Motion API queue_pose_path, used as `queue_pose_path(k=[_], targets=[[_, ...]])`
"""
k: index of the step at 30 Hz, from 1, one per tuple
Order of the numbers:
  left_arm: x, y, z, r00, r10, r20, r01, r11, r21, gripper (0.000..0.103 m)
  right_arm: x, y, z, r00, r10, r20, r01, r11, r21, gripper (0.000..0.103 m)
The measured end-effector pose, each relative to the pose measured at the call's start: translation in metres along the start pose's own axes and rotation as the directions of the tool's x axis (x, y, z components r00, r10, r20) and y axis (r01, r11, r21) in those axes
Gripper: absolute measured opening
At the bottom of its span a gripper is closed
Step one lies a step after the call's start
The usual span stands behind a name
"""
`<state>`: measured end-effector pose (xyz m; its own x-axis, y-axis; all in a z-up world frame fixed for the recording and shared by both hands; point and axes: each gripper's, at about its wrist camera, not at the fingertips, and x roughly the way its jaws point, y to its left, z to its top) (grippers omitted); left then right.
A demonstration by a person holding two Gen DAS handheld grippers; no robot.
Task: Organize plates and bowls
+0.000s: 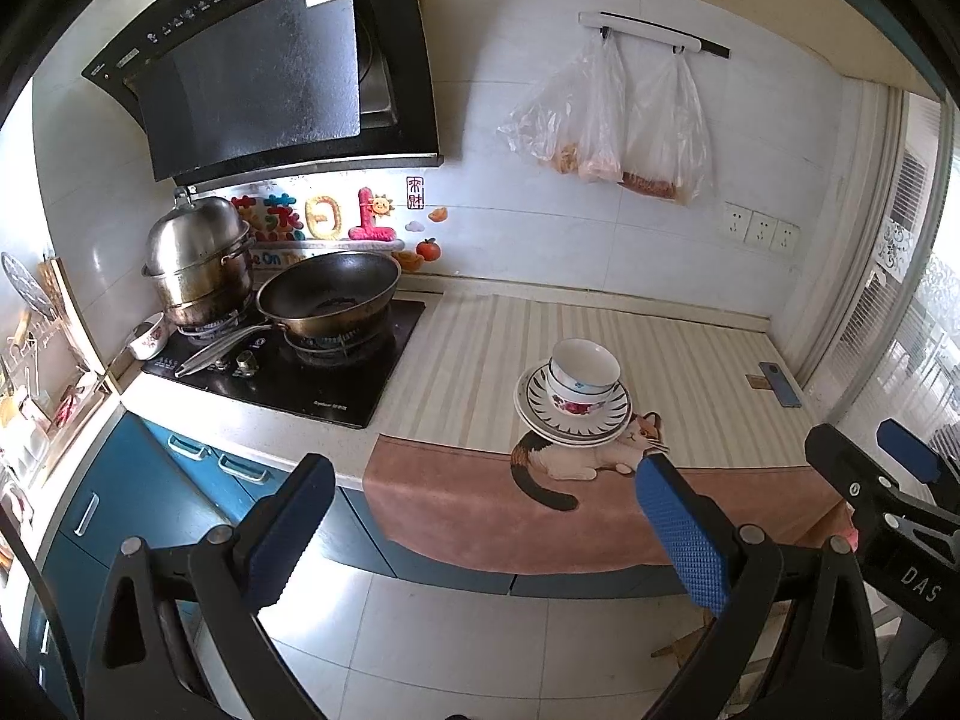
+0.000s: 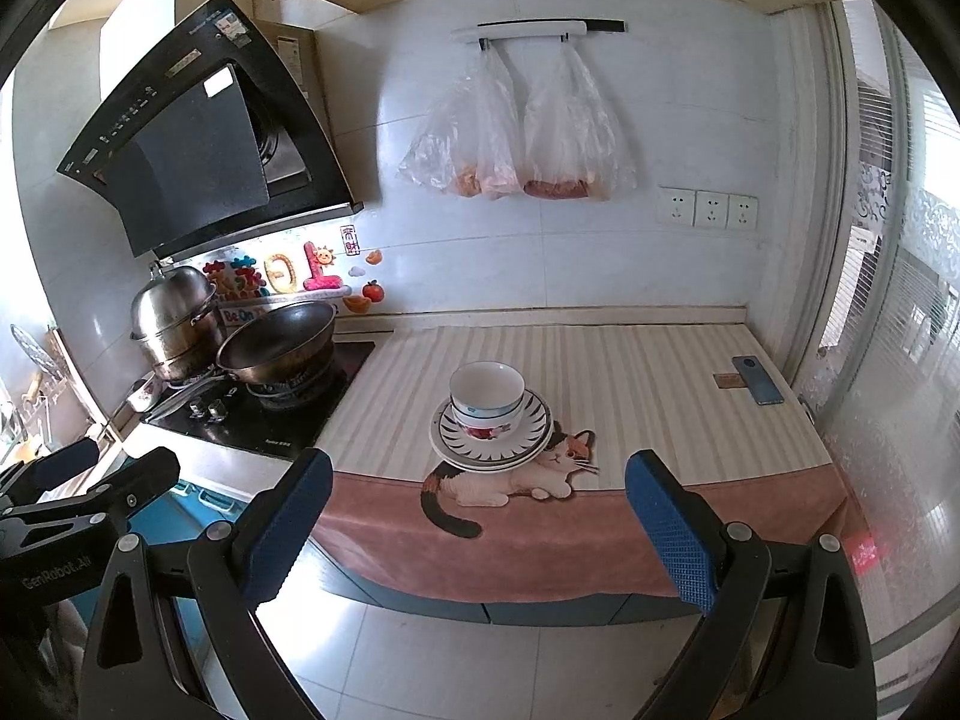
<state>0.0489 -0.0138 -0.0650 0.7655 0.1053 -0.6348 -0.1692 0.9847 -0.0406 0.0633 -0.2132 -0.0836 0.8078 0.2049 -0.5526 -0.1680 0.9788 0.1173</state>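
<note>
Blue rubber pads cover the insides of both grippers' fingers, and both grippers are spread wide with nothing between the fingers. The left gripper (image 1: pixel 480 492) hangs in the air over the floor, in front of the counter. Its fingers (image 1: pixel 684 534) touch nothing. The right gripper (image 2: pixel 477 486) is held the same way, wide apart and empty, also out in front of the counter edge. In the left view, the right gripper shows at the far right side. In the right view, the left gripper shows at the far left side.

On the counter lies a striped mat (image 2: pixel 630 372) with a pink front edge that hangs down over the cupboards. A cat picture (image 2: pixel 528 474) is printed on it. The plates (image 2: pixel 480 450) sit in a small stack on the mat, just above the cat, partly covering its back. The top plate has dark stripes around its rim. The bowls (image 2: pixel 486 399) stand stacked in the middle of the top plate. The upper bowl is white inside, and the lower one has red flowers on its side. Both grippers are well apart from this stack.

To the left is a black stove (image 1: pixel 288 372) with a dark wok (image 1: pixel 330 294) and a shiny steel pot (image 1: pixel 198 264). A phone (image 2: pixel 757 380) lies near the window.
</note>
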Motion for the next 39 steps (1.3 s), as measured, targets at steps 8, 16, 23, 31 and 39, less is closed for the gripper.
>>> queue_pose_path(k=[8,16,23,31,39], targets=[[0.004,0.003,-0.001,1.000,-0.013,-0.009,0.013,1.000,0.001,0.103,0.002,0.002,-0.001,1.000,-0.002,0.003,0.002,1.000,-0.009,0.100],[0.003,0.005,-0.005,1.000,-0.012,-0.006,0.012,1.000,0.004,0.103,-0.001,0.002,-0.002,1.000,-0.003,0.005,0.003,1.000,-0.014,0.100],[0.005,0.009,-0.001,1.000,-0.015,-0.002,0.015,1.000,0.007,0.103,0.000,0.001,0.001,1.000,-0.003,0.006,0.003,1.000,-0.014,0.100],[0.005,0.010,0.000,1.000,-0.014,0.000,0.014,1.000,0.008,0.103,0.000,0.002,0.000,1.000,-0.004,0.006,0.004,1.000,-0.015,0.100],[0.006,0.011,0.001,1.000,-0.013,0.000,0.013,1.000,0.007,0.103,0.001,0.003,0.002,1.000,-0.010,0.007,0.010,1.000,-0.019,0.100]])
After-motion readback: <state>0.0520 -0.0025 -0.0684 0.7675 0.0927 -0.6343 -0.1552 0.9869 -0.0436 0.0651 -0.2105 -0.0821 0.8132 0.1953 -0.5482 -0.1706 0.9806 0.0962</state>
